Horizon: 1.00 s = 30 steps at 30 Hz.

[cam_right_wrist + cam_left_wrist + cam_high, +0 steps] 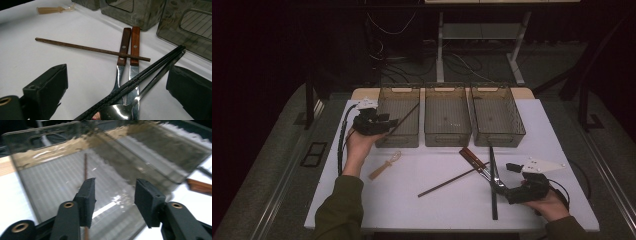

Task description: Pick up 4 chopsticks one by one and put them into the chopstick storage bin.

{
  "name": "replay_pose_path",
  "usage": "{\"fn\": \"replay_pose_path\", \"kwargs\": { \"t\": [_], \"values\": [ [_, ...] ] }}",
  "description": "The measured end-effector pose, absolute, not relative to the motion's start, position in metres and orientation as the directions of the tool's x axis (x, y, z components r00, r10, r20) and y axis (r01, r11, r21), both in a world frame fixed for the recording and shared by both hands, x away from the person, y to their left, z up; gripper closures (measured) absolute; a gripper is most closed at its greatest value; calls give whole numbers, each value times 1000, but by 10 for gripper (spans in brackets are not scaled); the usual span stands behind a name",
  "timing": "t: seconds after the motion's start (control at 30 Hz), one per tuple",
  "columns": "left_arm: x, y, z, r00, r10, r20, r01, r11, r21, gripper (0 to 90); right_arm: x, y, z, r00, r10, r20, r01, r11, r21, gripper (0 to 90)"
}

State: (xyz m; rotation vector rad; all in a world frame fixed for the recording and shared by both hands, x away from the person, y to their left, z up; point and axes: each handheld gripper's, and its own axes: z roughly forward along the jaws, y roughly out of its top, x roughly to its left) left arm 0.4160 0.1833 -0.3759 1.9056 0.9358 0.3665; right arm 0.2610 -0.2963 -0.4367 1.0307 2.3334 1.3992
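One brown chopstick (404,118) leans into the left bin (398,116); left gripper (379,123), jaws apart, releases it; next, its mate (447,182) beside that bin; right gripper (507,192) gapes empty.

Probably a lab: a white-topped table (532,125) stands on grey carpet amid dark surroundings, loose black cables (462,62) trailing beyond its far edge.

Spoon (117,112) bowl cut off below

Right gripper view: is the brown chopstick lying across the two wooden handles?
Yes: the brown chopstick rests over both wooden handles.
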Motion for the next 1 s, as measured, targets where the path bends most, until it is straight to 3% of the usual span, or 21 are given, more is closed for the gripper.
{"fn": "replay_pose_path", "kwargs": {
  "t": [0.37, 0.53, 1.0],
  "values": [
    [384, 162, -372, 750, 653, -105, 383, -300, 874, 405, 261, -295, -437, -725, 670, 158, 455, 294, 841, 40],
    [373, 158, -379, 768, 620, -159, 397, -266, 878, 364, 260, -293, -438, -727, 669, 155, 455, 301, 838, 40],
    [342, 147, -397, 801, 574, -169, 398, -300, 867, 318, 260, -294, -437, -731, 667, 147, 445, 301, 843, 40]
  ]
}}
